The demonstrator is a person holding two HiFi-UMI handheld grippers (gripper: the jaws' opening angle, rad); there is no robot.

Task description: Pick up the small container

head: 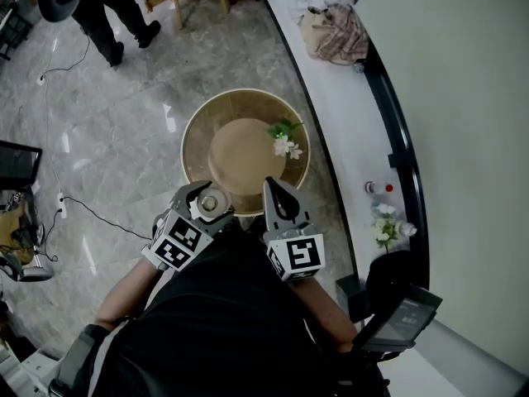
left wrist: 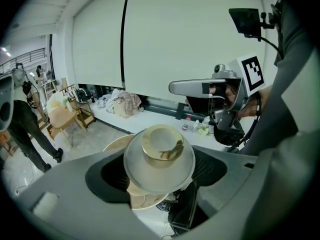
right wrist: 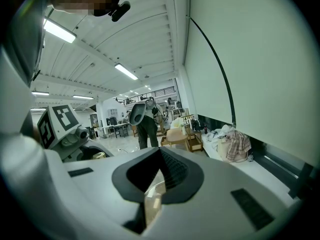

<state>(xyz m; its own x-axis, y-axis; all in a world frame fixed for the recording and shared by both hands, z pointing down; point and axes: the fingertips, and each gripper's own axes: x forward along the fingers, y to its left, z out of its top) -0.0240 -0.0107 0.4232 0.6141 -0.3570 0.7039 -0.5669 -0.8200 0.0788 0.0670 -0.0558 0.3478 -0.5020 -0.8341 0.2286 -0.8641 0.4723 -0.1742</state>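
Above one round table (head: 195, 136), left gripper (head: 207, 203) jaws clamped on one small container (left wrist: 160, 150), right gripper (head: 277, 192) jaws together, empty.

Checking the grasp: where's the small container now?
In the left gripper view, the small container sits clamped between the fingers of the left gripper, above the near edge of the round table; the right gripper hovers just to its right.

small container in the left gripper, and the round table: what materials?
The small frosted-white container: translucent matte body, glass or plastic, can't tell. Its gold collar is glossy and looks like metal. The round tan table: matte, wood-look, with a raised paler rim.
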